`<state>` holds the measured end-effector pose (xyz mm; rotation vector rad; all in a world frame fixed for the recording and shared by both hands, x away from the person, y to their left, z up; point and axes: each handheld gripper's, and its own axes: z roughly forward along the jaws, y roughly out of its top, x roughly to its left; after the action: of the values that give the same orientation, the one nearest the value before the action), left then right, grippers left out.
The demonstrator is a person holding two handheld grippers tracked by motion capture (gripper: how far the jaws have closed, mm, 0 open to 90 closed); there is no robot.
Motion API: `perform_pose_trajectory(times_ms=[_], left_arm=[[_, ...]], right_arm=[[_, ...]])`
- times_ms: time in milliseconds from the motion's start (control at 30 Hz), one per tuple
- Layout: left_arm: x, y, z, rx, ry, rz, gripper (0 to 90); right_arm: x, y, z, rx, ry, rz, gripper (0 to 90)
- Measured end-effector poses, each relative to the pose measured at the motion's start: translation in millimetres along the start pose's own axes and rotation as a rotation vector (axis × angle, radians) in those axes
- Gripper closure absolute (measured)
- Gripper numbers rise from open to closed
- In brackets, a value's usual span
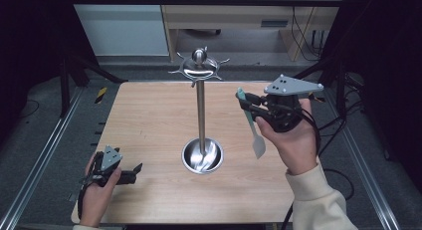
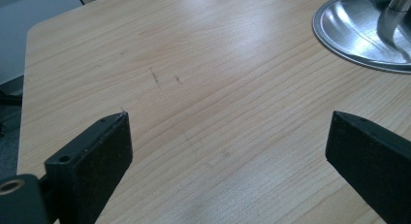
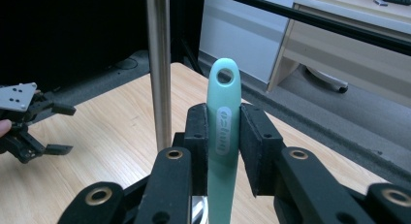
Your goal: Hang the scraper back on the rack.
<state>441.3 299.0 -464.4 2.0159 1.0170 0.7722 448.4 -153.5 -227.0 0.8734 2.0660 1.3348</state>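
A tall steel stand rises from a round dish base at the table's middle, with a crown of hooks on top. Right of the pole, my right gripper is held above the table, shut on the handle of a teal spatula whose pale blade hangs down. In the right gripper view the pads clamp the spatula below its hanging hole, with the pole just to the left. My left gripper rests low at the table's front left, open and holding nothing.
The wooden table has bare surface around the stand. The dish base lies ahead and to the right of the left jaws. Metal rails run along both sides of the table, and a desk stands behind it.
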Motion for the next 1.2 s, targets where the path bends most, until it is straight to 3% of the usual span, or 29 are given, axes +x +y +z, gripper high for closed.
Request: perform_pose_trajectory(times_ms=[1200], left_arm=[[0.4, -0.2, -0.1, 0.001, 0.000, -0.001, 2.7]], right_arm=[[9.7, 16.3, -2.8, -0.095, 0.006, 0.007, 74.2]])
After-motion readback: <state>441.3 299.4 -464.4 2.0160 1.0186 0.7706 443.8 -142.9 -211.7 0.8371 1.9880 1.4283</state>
